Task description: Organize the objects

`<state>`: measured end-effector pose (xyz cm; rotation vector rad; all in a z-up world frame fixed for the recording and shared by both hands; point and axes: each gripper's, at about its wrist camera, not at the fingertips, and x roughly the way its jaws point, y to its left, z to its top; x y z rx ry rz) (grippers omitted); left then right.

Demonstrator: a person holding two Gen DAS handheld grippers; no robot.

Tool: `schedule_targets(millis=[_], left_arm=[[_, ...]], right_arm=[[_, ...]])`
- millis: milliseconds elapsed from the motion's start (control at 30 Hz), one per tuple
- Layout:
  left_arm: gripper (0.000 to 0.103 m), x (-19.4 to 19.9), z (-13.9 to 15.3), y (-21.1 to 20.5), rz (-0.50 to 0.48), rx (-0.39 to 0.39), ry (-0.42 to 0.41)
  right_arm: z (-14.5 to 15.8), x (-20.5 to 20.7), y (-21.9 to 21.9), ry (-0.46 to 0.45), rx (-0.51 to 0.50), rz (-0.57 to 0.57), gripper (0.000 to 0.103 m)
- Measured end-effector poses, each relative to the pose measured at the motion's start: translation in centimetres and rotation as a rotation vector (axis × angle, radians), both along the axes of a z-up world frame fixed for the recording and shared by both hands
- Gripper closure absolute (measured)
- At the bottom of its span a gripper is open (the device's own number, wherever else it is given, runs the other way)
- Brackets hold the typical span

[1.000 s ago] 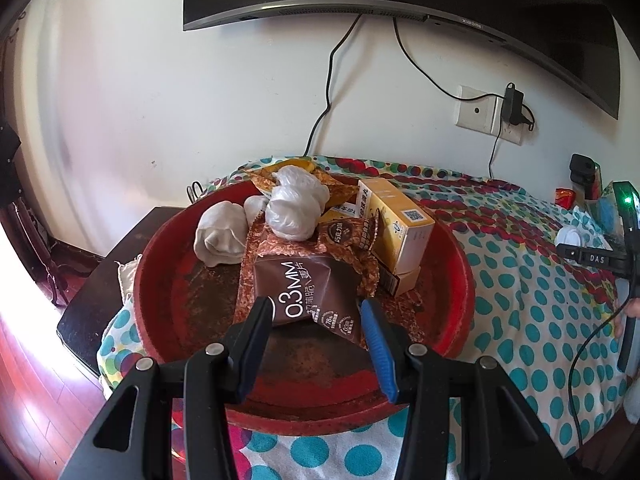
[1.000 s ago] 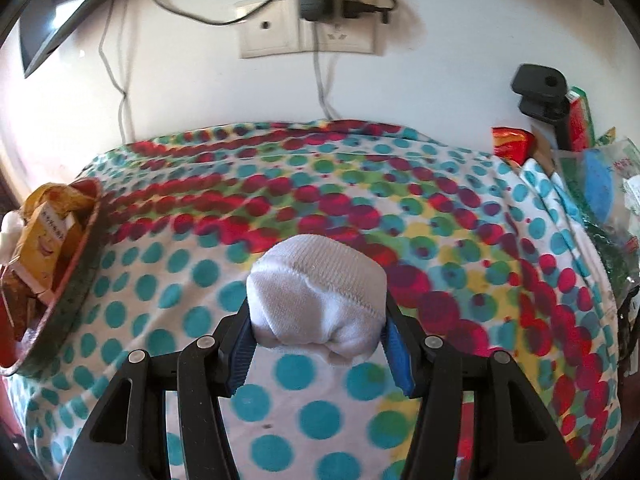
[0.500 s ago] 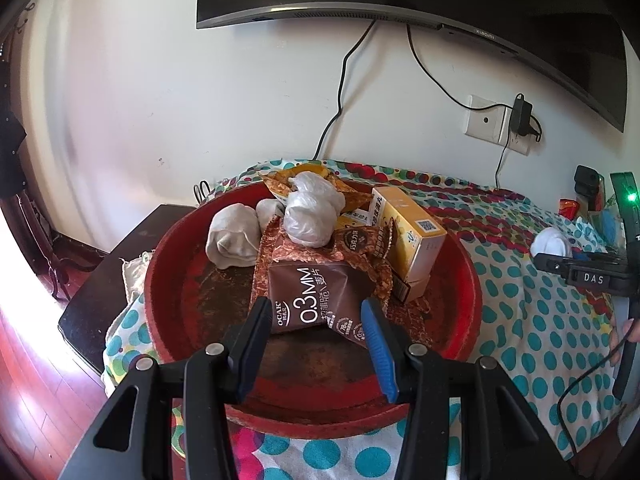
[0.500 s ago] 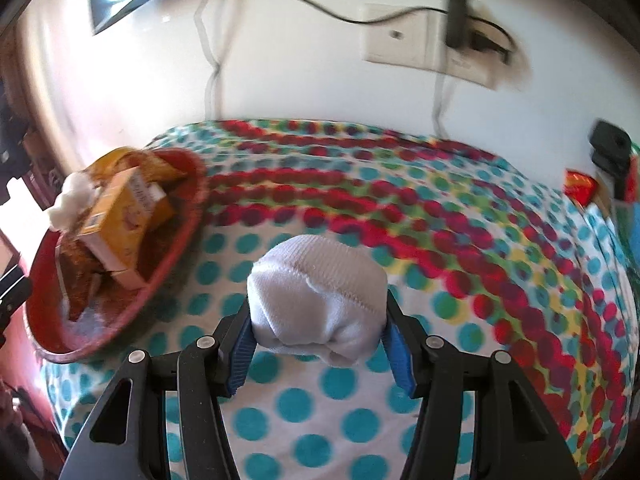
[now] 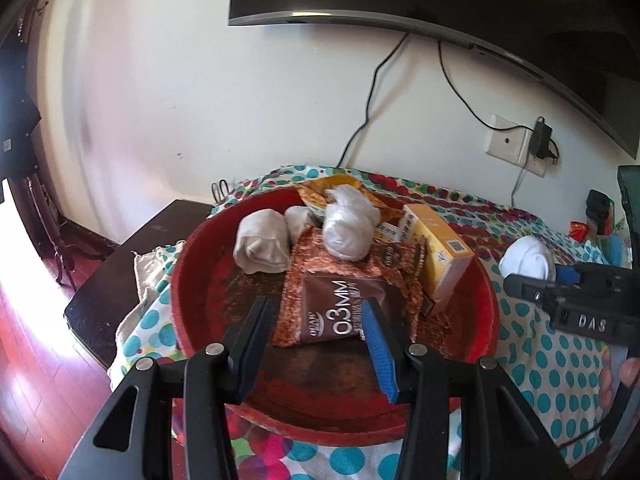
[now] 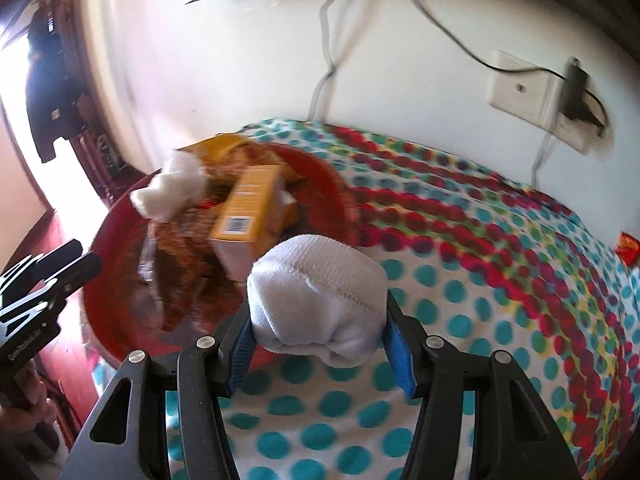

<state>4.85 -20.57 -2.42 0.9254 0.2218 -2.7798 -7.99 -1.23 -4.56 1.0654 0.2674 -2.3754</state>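
Note:
A round red tray sits on a polka-dot cloth and holds a brown "0.3MM" snack packet, a yellow box, a beige sock roll and a white plastic-wrapped bundle. My left gripper is open and empty, low over the tray's near rim. My right gripper is shut on a rolled white sock, held above the cloth just right of the tray. The sock also shows in the left wrist view.
The polka-dot cloth covers the surface to the right. A dark side table stands left of the tray. A wall socket with a plugged charger and a wall-mounted TV are behind. Small packets lie at the far right.
My right gripper has swung left with the white sock, close to the tray's right rim. My left gripper has pulled back a little from the tray and stays open.

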Motion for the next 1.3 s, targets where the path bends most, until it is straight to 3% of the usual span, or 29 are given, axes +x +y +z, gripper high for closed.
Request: schedule_targets(millis=[500,600,1000,1100,1200,1300], left_arm=[[0.054,0.5,0.5,-3.9,0.102,-0.015,0.002],[0.046,0.7,0.7,-4.6,0.128,-0.007,0.005],[0.046,0.9,0.9,-4.4,0.138,-0.025,0.011],[0.046,0.7,0.8,-3.9,0.147,-0.058,-0.004],[0.046,0.5,0.8,-3.5,0.142,-0.075,-0.015],[0.045,0.5,1.1,-3.1,0.124,-0.071,-0.016]], right_arm=[[-2.0,1.5,-6.6,-0.049,0.046,0.089,0.049],[-2.5,1.3,-7.2,-0.059,0.055,0.081,0.049],[-3.4,0.4,-7.4,-0.098,0.041,0.058,0.047],[-3.1,0.6,-7.2,-0.092,0.038,0.055,0.030],[-2.2,1.3,-6.9,-0.054,0.042,0.055,0.024],[-1.2,2.4,-6.2,-0.029,0.046,0.053,0.009]])
